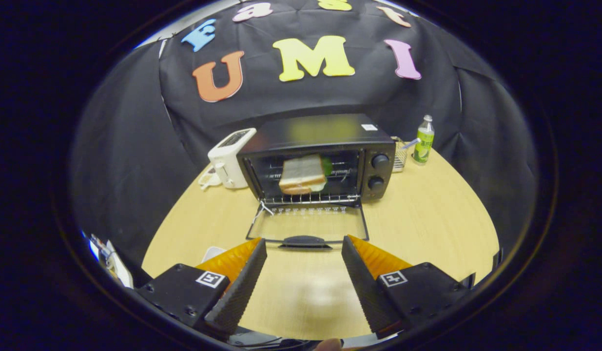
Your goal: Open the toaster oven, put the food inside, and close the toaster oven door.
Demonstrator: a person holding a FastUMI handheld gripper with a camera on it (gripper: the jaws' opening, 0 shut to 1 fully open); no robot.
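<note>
A black toaster oven (pixel 325 156) stands on the round wooden table (pixel 427 229) beyond my fingers. Its glass door (pixel 308 224) lies folded down flat toward me, with the dark handle (pixel 303 241) at its front edge. Inside, a sandwich (pixel 303 174) with white bread and a bit of green rests on the wire rack (pixel 310 199). My gripper (pixel 304 248) is open, its two black-and-orange fingers spread on either side of the door handle, just short of it, holding nothing.
A white toaster (pixel 228 158) stands to the left of the oven. A green bottle (pixel 423 141) and a small wire basket (pixel 400 153) sit to the oven's right. A white object (pixel 212 253) lies by the left finger.
</note>
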